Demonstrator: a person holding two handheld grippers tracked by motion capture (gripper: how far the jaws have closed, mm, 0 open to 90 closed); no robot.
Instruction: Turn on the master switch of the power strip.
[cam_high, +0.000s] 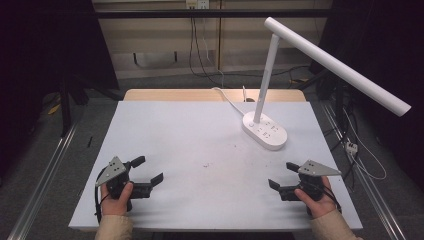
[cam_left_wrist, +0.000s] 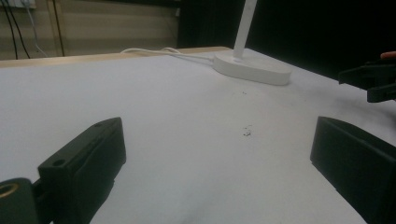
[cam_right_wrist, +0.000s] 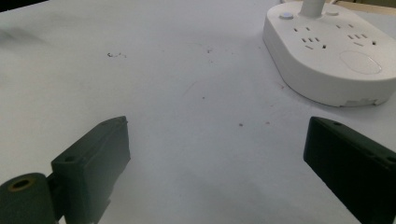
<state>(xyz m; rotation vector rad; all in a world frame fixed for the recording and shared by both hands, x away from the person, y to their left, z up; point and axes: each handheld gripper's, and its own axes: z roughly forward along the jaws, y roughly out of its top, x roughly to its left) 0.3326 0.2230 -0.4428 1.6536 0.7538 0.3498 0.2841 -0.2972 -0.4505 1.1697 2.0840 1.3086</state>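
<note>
A white desk lamp (cam_high: 272, 60) stands on an oval base with power sockets (cam_high: 265, 130) at the back right of the white table (cam_high: 200, 145). That base (cam_right_wrist: 327, 56) lies just ahead and right of my right gripper (cam_right_wrist: 215, 154), whose jaws are wide apart with nothing between them. In the high view the right gripper (cam_high: 282, 175) rests near the front right, held by a hand. My left gripper (cam_high: 149, 169) sits near the front left, open and empty. The left gripper view looks across the table toward the lamp base (cam_left_wrist: 252, 67), past my left gripper (cam_left_wrist: 217, 154).
A white cable (cam_high: 227, 99) runs from the lamp base off the table's far edge. The lamp's long head (cam_high: 340, 65) reaches out over the right side, above the table edge. A small dark smudge (cam_high: 205, 164) marks the table's middle. Metal rails flank the table.
</note>
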